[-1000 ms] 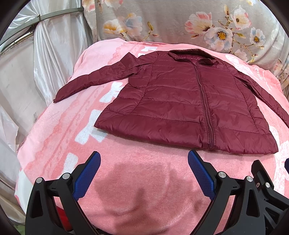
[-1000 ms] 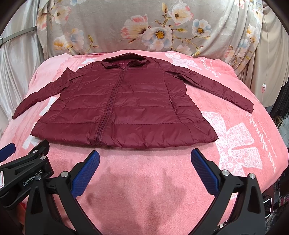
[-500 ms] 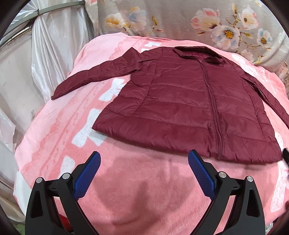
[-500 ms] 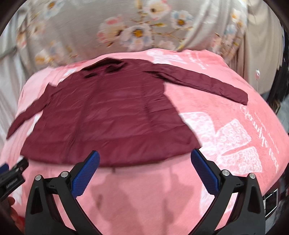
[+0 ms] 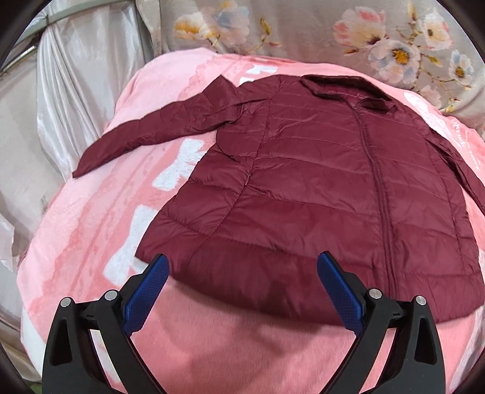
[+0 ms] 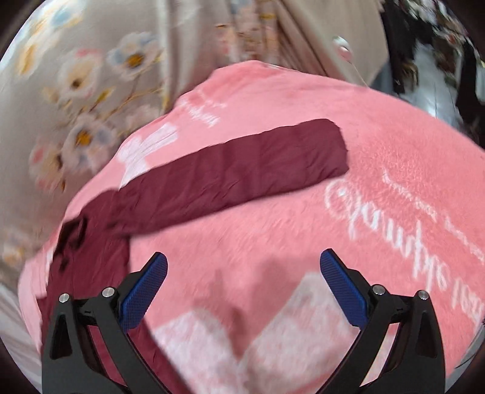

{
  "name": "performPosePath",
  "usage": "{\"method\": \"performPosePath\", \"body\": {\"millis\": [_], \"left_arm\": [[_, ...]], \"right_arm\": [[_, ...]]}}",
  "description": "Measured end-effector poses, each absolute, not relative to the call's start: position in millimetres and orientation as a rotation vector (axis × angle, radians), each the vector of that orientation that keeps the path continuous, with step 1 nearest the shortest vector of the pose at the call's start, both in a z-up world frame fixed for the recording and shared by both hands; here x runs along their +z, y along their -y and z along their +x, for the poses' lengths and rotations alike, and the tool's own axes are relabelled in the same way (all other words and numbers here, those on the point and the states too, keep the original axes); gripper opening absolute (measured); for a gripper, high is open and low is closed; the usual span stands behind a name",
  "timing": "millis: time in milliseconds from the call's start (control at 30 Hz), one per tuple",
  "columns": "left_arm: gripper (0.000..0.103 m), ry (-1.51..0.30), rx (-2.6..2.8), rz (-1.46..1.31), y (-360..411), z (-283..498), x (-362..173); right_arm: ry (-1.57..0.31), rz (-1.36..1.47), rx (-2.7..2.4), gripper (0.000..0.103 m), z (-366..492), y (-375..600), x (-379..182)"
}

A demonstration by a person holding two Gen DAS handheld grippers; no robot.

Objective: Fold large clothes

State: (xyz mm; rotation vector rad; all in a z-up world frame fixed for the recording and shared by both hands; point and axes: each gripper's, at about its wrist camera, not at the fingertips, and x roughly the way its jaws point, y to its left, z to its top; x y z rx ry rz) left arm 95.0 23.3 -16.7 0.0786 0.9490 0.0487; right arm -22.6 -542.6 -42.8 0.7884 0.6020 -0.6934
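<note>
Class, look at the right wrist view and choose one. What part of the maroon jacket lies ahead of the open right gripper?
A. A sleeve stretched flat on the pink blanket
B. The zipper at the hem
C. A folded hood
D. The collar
A: the right gripper, its jaws wide apart and holding nothing, faces a long sleeve of the maroon jacket lying flat on the pink blanket, cuff end farthest away.

Pink blanket [image 5: 91,230] with white print; floral curtain [image 5: 303,27] behind.
</note>
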Motion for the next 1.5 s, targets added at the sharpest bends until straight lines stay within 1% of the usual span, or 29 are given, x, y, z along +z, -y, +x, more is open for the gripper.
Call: {"method": "performPosePath", "body": {"millis": [167, 300, 367, 400, 433, 467, 533, 600, 700, 833, 900, 1000, 1033, 1167, 1300, 1367, 1400, 1433, 1500], "left_arm": [[0.096, -0.951, 0.098, 0.083, -27, 120, -24], [0.096, -0.963, 0.126, 0.077, -31, 141, -27], [0.096, -0.965, 0.138, 0.074, -33, 148, -28], [0.096, -0.966, 0.144, 0.071, -35, 152, -29], [0.096, -0.969, 0.152, 0.065, -37, 157, -30], [0.096, -0.97, 0.156, 0.06, -39, 159, -30], [0.096, -0.973, 0.171, 0.045, -44, 167, -32], [0.096, -0.977, 0.182, 0.034, -48, 172, -34], [0.096, -0.978, 0.218, 0.028, -57, 181, -37], [0.096, -0.976, 0.27, 0.028, -67, 192, -38], [0.096, -0.975, 0.287, 0.022, -73, 196, -38], [0.096, -0.974, 0.304, 0.012, -79, 200, -38], [0.096, -0.973, 0.311, 0.009, -82, 201, -38], [0.096, -0.976, 0.337, 0.003, -92, 201, -40], [0.096, -0.99, 0.361, -0.013, -107, 200, -44], [0.096, -0.992, 0.364, -0.027, -113, 199, -45], [0.096, -0.992, 0.36, -0.037, -116, 199, -44], [0.096, -0.99, 0.35, -0.049, -118, 199, -43], [0.096, -0.987, 0.322, -0.074, -119, 200, -40]], "right_arm": [[-0.568, 0.864, -0.761, 0.098, -16, 597, -64], [-0.503, 0.949, -0.775, 0.098, -12, 629, -76], [-0.477, 0.991, -0.771, 0.086, -9, 640, -81], [-0.472, 1.017, -0.769, 0.07, -6, 646, -84], [-0.468, 1.035, -0.768, 0.061, -5, 649, -87], [-0.453, 1.053, -0.769, 0.056, -3, 653, -90], [-0.441, 1.049, -0.783, 0.017, 4, 657, -89], [-0.424, 1.019, -0.783, 0.008, 13, 654, -81], [-0.378, 0.917, -0.733, 0.006, 33, 634, -46], [-0.351, 0.713, -0.548, 0.005, 81, 568, 19], [-0.367, 0.579, -0.396, 0.005, 120, 510, 52], [-0.403, 0.437, -0.203, 0.005, 163, 429, 74], [-0.426, 0.389, -0.117, 0.005, 180, 392, 76], [-0.504, 0.285, 0.093, 0.005, 221, 294, 64], [-0.615, 0.205, 0.237, 0.005, 252, 215, 31], [-0.672, 0.163, 0.287, 0.009, 260, 184, 12], [-0.698, 0.128, 0.296, 0.021, 262, 167, 2], [-0.71, 0.102, 0.302, 0.05, 260, 152, -6], [-0.684, 0.08, 0.298, 0.078, 249, 139, -11]]}}
